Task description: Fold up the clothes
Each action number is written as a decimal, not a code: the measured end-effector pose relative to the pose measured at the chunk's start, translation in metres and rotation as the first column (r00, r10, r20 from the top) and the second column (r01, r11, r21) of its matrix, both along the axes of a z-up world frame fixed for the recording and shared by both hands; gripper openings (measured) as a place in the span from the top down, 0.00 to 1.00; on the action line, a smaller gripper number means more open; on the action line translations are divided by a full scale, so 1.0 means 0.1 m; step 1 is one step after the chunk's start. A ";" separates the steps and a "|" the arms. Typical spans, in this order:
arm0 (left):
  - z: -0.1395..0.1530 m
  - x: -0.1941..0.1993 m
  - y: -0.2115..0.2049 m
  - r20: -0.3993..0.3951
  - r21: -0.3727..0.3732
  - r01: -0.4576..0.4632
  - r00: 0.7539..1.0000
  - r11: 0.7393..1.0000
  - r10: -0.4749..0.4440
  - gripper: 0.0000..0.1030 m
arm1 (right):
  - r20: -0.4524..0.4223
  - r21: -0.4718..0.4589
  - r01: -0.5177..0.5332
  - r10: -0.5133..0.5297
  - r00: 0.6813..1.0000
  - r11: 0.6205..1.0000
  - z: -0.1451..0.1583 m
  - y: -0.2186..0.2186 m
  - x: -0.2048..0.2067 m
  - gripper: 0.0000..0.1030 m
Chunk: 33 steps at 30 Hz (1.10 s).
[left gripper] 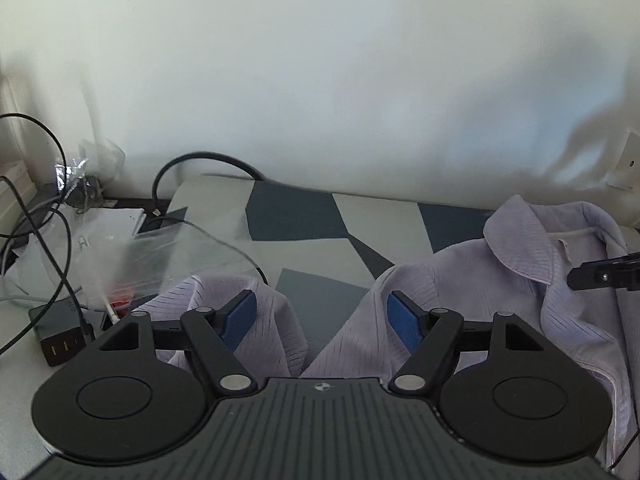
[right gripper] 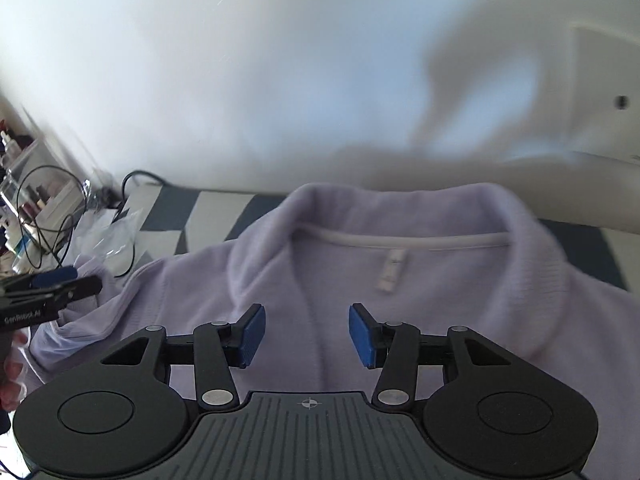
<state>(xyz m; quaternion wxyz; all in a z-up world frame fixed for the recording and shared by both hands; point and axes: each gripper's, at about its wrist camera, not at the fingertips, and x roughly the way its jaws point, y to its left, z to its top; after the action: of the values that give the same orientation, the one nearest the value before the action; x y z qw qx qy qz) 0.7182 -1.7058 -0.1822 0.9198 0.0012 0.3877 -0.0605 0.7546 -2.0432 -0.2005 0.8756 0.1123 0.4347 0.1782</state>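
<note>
Two grippers, left gripper and right gripper, are hovering with fingers spread over the shirt, its collar lying ahead toward the tabletop's far edge.

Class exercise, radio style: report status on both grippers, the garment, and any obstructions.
Left gripper open, empty. Right gripper open, empty, over the collar. Lilac shirt rumpled, unfolded. Cables and plastic bag by its left sleeve.

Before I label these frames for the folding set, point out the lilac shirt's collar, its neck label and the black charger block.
collar [right gripper: 532, 240]: right wrist view, on its right fold.
neck label [right gripper: 390, 276]: right wrist view, on the white tag's middle.
charger block [left gripper: 60, 334]: left wrist view, on its top face.
</note>
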 end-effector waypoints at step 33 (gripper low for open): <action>-0.37 0.36 -0.07 -0.053 0.121 -0.056 0.997 0.991 0.063 0.96 | -0.070 -0.069 0.085 -0.089 0.994 0.994 -0.10 0.13 0.37 0.90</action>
<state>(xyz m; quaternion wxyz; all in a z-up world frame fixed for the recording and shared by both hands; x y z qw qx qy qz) 0.7541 -1.7123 -0.2191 0.9080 0.0430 0.4165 -0.0097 0.7913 -2.0300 -0.2101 0.8693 0.1089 0.4667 0.1213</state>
